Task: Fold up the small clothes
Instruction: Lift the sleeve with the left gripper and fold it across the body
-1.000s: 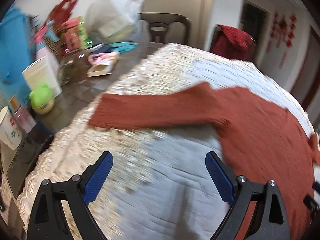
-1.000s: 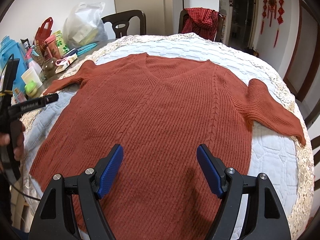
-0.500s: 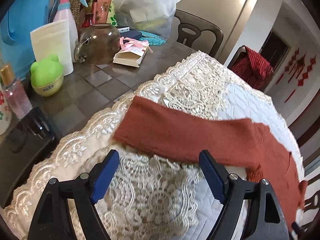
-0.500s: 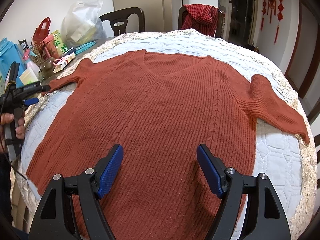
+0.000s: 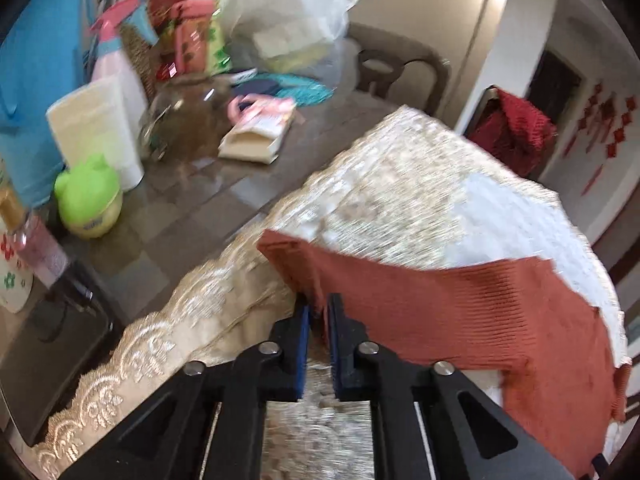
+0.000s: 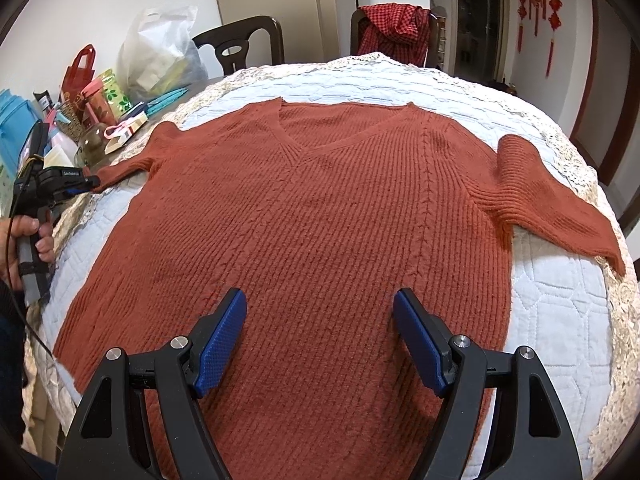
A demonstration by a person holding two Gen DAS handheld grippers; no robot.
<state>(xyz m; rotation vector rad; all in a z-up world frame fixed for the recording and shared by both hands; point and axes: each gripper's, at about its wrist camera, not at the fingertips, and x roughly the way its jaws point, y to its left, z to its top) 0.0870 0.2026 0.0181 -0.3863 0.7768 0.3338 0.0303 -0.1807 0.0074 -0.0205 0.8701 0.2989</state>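
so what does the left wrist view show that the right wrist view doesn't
Only the left wrist view: the left hand-held gripper, whose jaws have just been closing, pinching the sleeve cuff, and a green frog-shaped jar.
Only the right wrist view: the sweater's V-neck, its other sleeve, and the open right hand-held gripper.
Both: the rust sweater on the lace-edged quilted cloth.

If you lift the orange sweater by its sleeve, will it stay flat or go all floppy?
Probably floppy: the sweater is soft ribbed knit. Its sleeve already bends where the left gripper pinches it. It likely won't slip; the knit looks grippy.
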